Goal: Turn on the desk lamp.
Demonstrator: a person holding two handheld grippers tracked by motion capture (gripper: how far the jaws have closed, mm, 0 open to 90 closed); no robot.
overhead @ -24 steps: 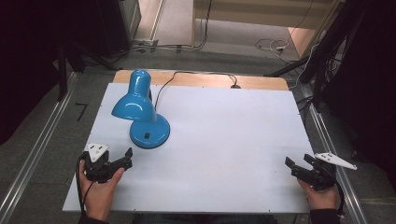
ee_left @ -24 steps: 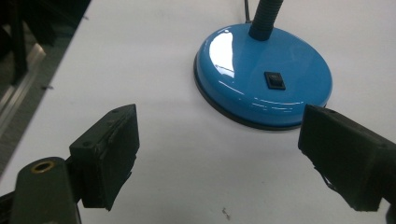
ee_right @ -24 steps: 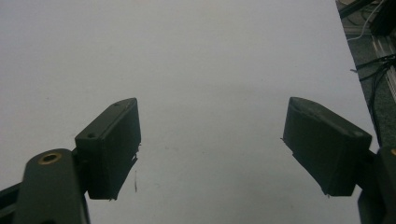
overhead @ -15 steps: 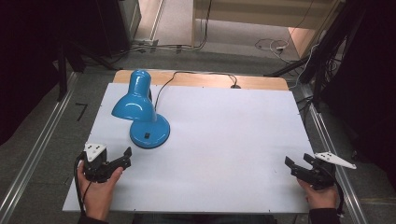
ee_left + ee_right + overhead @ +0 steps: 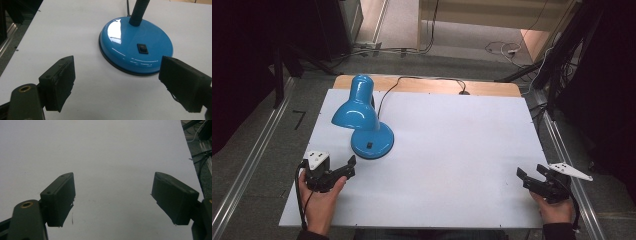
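A blue desk lamp (image 5: 372, 141) stands on the white table (image 5: 452, 150) at the left, its shade (image 5: 353, 107) bent down and to the left. My left gripper (image 5: 346, 169) lies just in front of the lamp's round base and stands open. In the left gripper view the base (image 5: 136, 45) with its black rocker switch (image 5: 142, 48) sits just beyond the wide-apart jaws of the left gripper (image 5: 117, 65), and nothing is between them. My right gripper (image 5: 531, 172) rests near the table's front right corner. Over bare table, the right gripper (image 5: 113, 185) is open and holds nothing.
The lamp's black cord (image 5: 422, 80) runs from the neck to the table's back edge, where a wooden strip (image 5: 492, 89) shows. Metal rails (image 5: 252, 155) line the floor on both sides. Cables (image 5: 504, 49) lie on the floor behind the table.
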